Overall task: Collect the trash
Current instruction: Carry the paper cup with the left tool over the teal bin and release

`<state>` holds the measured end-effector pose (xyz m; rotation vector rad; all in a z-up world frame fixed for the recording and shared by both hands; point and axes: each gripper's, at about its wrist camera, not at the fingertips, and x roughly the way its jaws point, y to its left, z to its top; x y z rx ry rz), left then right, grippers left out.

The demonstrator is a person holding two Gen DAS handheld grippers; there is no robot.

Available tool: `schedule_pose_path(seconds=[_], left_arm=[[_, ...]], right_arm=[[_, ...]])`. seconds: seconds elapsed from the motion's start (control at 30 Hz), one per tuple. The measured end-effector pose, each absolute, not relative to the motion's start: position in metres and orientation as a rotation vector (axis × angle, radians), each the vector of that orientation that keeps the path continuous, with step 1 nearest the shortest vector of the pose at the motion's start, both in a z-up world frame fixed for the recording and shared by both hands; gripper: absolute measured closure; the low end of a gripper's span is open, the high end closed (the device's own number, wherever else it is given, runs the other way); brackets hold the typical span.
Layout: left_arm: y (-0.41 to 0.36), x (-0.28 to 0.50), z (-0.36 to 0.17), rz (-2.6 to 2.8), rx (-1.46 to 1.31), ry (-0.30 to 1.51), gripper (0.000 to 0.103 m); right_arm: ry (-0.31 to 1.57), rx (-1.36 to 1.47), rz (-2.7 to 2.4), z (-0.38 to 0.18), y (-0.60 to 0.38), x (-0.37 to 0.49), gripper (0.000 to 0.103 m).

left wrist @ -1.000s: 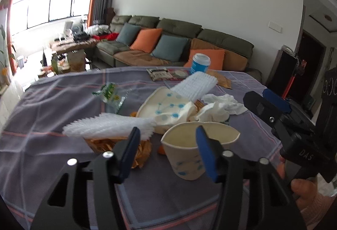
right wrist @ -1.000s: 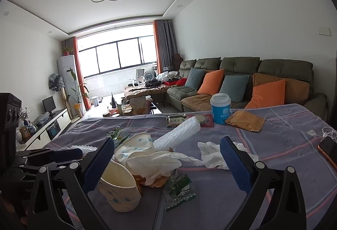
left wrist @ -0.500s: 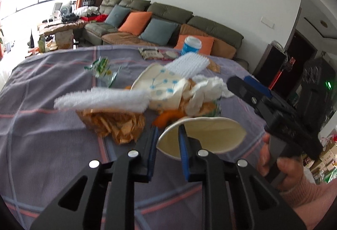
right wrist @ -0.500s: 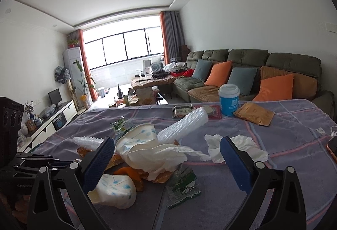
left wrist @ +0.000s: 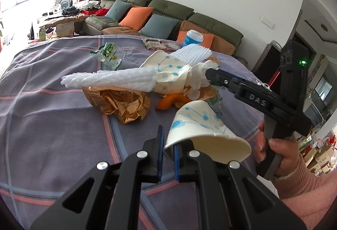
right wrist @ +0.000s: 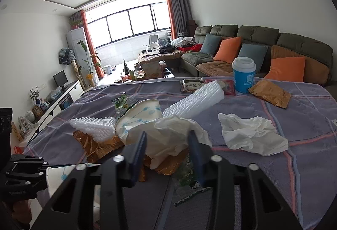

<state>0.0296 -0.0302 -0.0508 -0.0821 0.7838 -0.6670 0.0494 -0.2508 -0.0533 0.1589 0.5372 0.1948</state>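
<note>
My left gripper (left wrist: 167,143) is shut on the rim of a white paper cup with blue dots (left wrist: 198,124), held tilted above the table; the cup also shows in the right wrist view (right wrist: 56,179). My right gripper (right wrist: 168,145) is open, its fingers on either side of a crumpled white tissue (right wrist: 174,137) on the trash pile. The pile holds a crushed dotted paper cup (right wrist: 139,116), white foam sleeves (left wrist: 109,80), a gold wrapper (left wrist: 122,105) and orange peel (left wrist: 170,101).
A grey checked cloth (right wrist: 294,166) covers the table. A second tissue (right wrist: 250,135) lies right of the pile. A blue cup with lid (right wrist: 243,75), brown packet (right wrist: 270,93), snack packs (right wrist: 191,84) and green wrapper (left wrist: 108,55) lie farther back. A sofa stands behind.
My left gripper closed on the cup's rim and lifted it off the table, tilting it. My right gripper moved forward over the pile and narrowed around the tissue.
</note>
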Motion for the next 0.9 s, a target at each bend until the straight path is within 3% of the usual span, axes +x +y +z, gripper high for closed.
schedule_pose_path(seconds=[0.03,0.07,0.27,0.3,0.33,0.4,0.47,0.57,0.63,0.67,0.9], left_arm=[[-0.028,0.028,-0.049,-0.667,-0.088,0.781,0.094],[-0.026,0.027,-0.048,-0.665,-0.095,0.776,0.094],[-0.009,0.022,-0.04,-0.653,-0.131,0.749,0.094],[-0.006,0.021,-0.04,-0.649,-0.134,0.746,0.094],[-0.003,0.02,-0.039,-0.642,-0.137,0.743,0.094],[0.001,0.02,-0.038,-0.636,-0.146,0.74,0.094],[0.006,0.02,-0.037,-0.621,-0.151,0.737,0.094],[0.012,0.019,-0.037,-0.601,-0.16,0.734,0.094],[0.016,0.018,-0.037,-0.586,-0.16,0.73,0.094],[0.018,0.018,-0.037,-0.58,-0.161,0.728,0.094],[0.036,0.015,-0.033,-0.543,-0.177,0.708,0.094]], right_arm=[[0.536,0.151,0.198,-0.052,-0.25,0.05,0.095],[0.536,0.142,0.2,-0.051,-0.249,0.05,0.099],[0.511,0.104,0.181,-0.041,-0.245,0.049,0.098],[0.511,0.098,0.172,-0.041,-0.244,0.049,0.092],[0.512,0.093,0.163,-0.041,-0.244,0.049,0.074],[0.512,0.083,0.132,-0.042,-0.244,0.05,0.05],[0.527,0.077,0.126,-0.046,-0.243,0.053,0.049],[0.563,0.084,0.129,-0.054,-0.244,0.061,0.065],[0.581,0.103,0.137,-0.056,-0.246,0.065,0.09],[0.584,0.102,0.135,-0.057,-0.247,0.065,0.097],[0.524,0.109,0.159,-0.039,-0.248,0.055,0.101]])
